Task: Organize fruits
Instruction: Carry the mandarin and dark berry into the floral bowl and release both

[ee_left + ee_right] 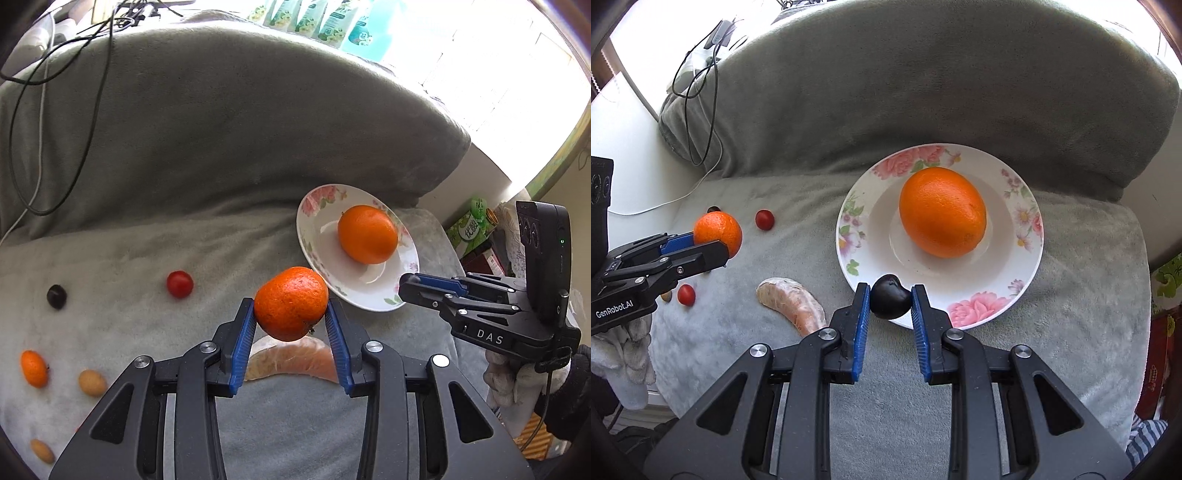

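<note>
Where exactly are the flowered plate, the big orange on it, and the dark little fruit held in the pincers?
flowered plate [964,310]: right wrist view, on its near rim's pink rose.
big orange [942,212]: right wrist view, middle of its peel.
dark little fruit [889,302]: right wrist view, its centre, between the blue pads.

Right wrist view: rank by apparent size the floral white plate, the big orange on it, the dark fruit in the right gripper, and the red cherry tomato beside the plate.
1. Floral white plate
2. Big orange
3. Dark fruit, though it is nearest the camera
4. Red cherry tomato
</note>
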Demonstrator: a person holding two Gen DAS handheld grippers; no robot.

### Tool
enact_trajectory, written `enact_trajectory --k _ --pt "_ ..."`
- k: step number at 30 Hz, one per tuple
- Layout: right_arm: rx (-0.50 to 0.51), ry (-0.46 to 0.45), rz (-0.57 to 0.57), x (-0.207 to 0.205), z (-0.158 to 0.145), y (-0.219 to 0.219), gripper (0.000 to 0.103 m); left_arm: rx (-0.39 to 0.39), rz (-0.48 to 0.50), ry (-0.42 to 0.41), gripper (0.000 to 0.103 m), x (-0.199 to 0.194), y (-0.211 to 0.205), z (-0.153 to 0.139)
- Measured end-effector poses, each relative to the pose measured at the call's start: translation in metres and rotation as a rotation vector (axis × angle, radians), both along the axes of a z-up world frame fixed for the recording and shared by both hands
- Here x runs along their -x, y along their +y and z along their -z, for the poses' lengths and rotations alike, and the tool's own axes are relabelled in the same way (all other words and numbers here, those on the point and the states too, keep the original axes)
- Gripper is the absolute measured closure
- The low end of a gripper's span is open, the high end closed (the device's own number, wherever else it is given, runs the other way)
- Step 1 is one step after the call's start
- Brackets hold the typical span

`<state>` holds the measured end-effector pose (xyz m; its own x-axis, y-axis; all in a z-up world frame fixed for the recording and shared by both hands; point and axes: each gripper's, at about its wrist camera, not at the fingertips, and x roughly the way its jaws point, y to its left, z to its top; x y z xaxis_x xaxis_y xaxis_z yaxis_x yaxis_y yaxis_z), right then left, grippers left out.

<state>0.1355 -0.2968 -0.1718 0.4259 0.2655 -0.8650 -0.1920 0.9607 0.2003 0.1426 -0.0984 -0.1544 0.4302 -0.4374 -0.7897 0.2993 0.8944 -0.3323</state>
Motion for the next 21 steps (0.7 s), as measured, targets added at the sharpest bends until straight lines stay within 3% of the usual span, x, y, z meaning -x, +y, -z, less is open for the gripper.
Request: enact_trajectory --k 21 --pt "-0.009 0.018 0.021 -0.007 0.016 -0.015 0.079 -0.027 0.073 0.041 0.066 -0.046 -0.054 0.017"
